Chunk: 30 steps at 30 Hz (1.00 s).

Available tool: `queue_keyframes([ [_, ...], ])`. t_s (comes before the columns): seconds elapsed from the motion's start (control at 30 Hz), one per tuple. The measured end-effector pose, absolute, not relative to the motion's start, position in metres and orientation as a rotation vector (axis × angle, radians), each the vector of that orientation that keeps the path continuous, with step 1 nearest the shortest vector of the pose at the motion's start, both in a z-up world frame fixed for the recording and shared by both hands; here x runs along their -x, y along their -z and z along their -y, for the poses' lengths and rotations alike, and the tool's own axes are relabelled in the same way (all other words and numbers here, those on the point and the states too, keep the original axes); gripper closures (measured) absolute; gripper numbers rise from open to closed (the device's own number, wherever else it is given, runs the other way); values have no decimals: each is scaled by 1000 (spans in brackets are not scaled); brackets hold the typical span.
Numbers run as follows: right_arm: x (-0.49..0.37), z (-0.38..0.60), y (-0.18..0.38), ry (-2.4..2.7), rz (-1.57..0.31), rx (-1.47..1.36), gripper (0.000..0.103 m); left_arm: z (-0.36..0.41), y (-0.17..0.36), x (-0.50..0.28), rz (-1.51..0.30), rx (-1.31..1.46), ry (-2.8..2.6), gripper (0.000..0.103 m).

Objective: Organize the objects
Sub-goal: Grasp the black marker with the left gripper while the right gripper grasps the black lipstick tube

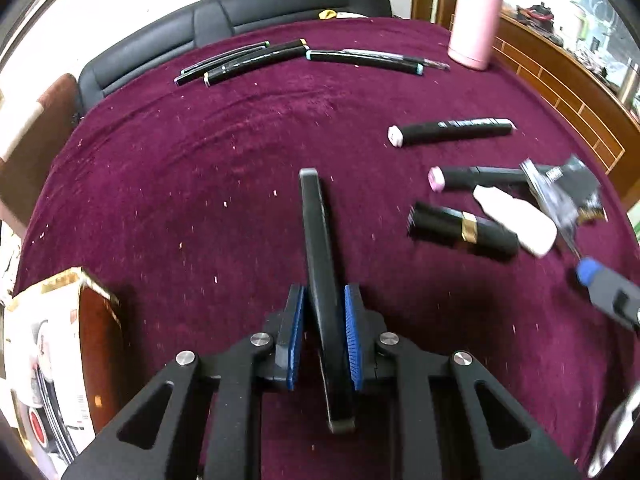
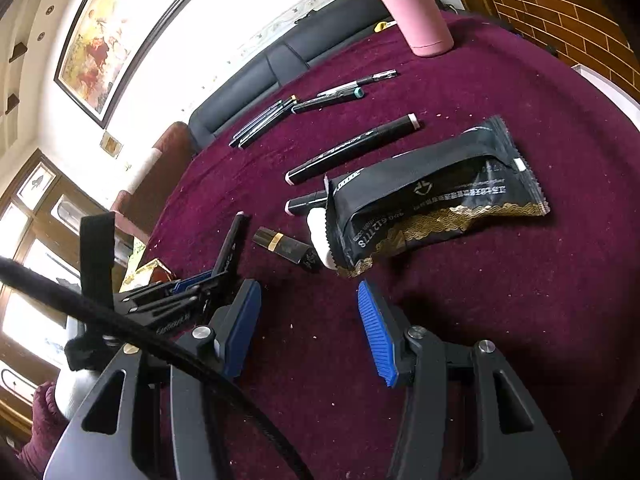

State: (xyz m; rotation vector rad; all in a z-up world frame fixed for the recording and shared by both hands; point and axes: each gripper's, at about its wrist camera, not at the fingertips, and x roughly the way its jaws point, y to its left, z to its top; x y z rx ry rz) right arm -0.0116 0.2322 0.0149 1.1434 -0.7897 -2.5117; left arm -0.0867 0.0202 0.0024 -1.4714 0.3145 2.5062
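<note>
With the left gripper [image 1: 325, 338] clamped on a black marker [image 1: 318, 248], probably lift straight and carry it to the far row of markers [image 1: 240, 62], the right gripper [image 2: 310, 334] empty, half-open.

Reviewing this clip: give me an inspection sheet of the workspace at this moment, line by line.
Surface: round table under a maroon cloth, speckled with crumbs.
Job's things: black markers in a row at the far side; one marker apart; another marker partly under a black snack packet; a lipstick touching a white bottle.
Clutter: pink flask; a box at the table's near left edge.
Tongs: left tongs shut on a marker; right tongs open, nothing between them.
Cables: black sleeved cable crossing the right wrist view.
Surroundings: black sofa, framed painting.
</note>
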Motion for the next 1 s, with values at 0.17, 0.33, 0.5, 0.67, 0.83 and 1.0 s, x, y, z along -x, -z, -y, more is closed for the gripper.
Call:
queue_keyframes([
  [0.17,10,-222,-18,2529,710,-1130,53,-27,-2,89,-293,1427,-2486,92],
  [0.33,5,-204,-35,2533,598,-1093,53,-8,-19,68,-142,1332,-2474,92],
  [0.5,29,-166,-49,2537,316,-1171,53,31,-52,27,42,1219,-2480,92],
  [0.67,74,-137,-40,2512,50,-1291,54,66,-70,-17,187,1148,-2442,92],
  [0.83,101,-121,-24,2495,-115,-1394,56,99,-66,-43,270,1158,-2440,92],
  [1.0,107,-116,-9,2481,-182,-1488,72,126,-55,-51,358,1174,-2452,92],
])
